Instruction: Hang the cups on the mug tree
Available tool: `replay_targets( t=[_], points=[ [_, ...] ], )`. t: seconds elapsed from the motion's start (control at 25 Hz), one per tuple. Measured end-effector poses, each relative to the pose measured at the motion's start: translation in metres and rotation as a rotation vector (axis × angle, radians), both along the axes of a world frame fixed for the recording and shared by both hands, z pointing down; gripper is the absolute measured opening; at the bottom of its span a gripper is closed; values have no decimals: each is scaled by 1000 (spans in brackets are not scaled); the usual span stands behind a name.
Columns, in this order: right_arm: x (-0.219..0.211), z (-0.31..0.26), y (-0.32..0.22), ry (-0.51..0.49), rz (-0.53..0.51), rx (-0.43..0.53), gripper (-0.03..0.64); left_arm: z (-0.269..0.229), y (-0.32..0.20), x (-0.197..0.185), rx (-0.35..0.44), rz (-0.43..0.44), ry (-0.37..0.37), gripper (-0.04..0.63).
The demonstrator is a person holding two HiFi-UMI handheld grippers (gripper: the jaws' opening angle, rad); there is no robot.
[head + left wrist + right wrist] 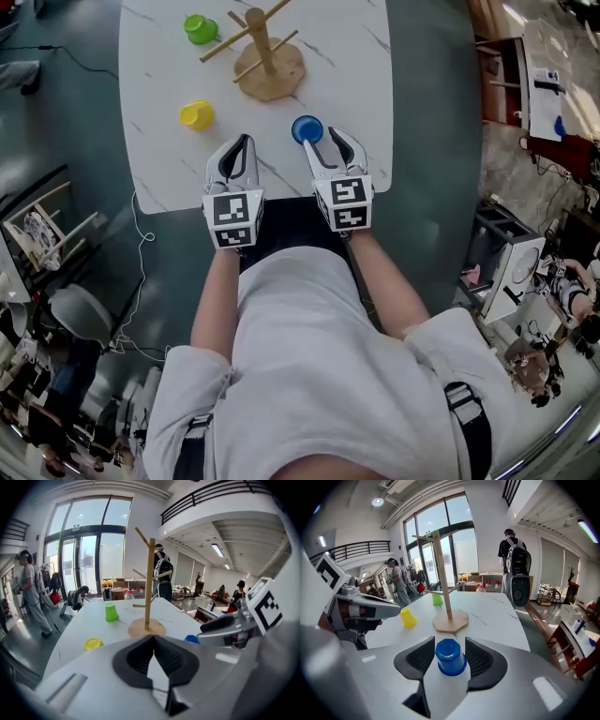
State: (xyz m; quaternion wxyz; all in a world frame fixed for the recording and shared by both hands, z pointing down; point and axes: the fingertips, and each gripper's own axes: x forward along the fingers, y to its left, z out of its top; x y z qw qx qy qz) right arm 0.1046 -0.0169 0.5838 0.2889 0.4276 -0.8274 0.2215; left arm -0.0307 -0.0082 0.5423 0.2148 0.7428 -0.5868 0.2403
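Observation:
A wooden mug tree (pixel 263 58) stands bare at the far middle of the white marble table (pixel 361 89). A green cup (pixel 200 28) sits to its left and a yellow cup (pixel 197 114) nearer me. Upside down near the front edge stands a blue cup (pixel 307 129). My right gripper (pixel 328 141) is open, and in the right gripper view the blue cup (pixel 450 656) stands on the table between its jaws with a slim gap at the pads. My left gripper (pixel 239 150) is shut and empty, a little left of the blue cup (pixel 191 639).
The table's front edge (pixel 272 199) runs just under both grippers. A chair and cables (pixel 56 234) sit on the floor at the left, shelving and equipment (pixel 511 253) at the right. People (pixel 28 592) stand beyond the table's far end.

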Motion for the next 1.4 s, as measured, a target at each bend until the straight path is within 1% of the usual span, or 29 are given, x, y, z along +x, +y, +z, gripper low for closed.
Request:
replay_targets(
  t=[0.04,0.2,0.28,0.36,0.44,0.48,0.6,0.68,0.8,0.96,1.16,1.4],
  points=[
    [-2,4,0,0,-3,-19,212,0,1,-1,-2,-1,-3,3],
    [-10,26,-1,20,-24,-82,300,3,0,-4,-9,-6,-6,3],
    [-13,36,-1,44,-43,-105,314,3,-1,-7,-7,-15,-9,3],
    [-14,41,-1,61,-51,-117,293,0,-1,-10,-4,-23,-12,3],
    [-12,42,-2,70,-48,-124,244,-1,-2,-13,-2,-28,-12,3],
    [-11,43,-2,69,-49,-129,232,-2,-3,-14,-1,-30,-11,3],
    [-14,43,-5,66,-59,-133,224,-1,-6,-17,1,-33,-8,3],
    [-14,38,-8,55,-59,-120,221,-2,-8,-17,4,-32,-8,3],
    [-12,24,-15,11,-41,-100,218,-5,-10,-17,14,-33,-6,3],
    [-6,15,-26,-62,-7,-125,218,-12,-16,-20,32,-41,-5,3],
    [4,-24,-51,-190,29,-77,218,-19,-22,-22,48,-47,-3,3],
    [17,-55,-73,-215,30,-36,216,-31,-31,-14,73,-50,-3,3]
  ],
)
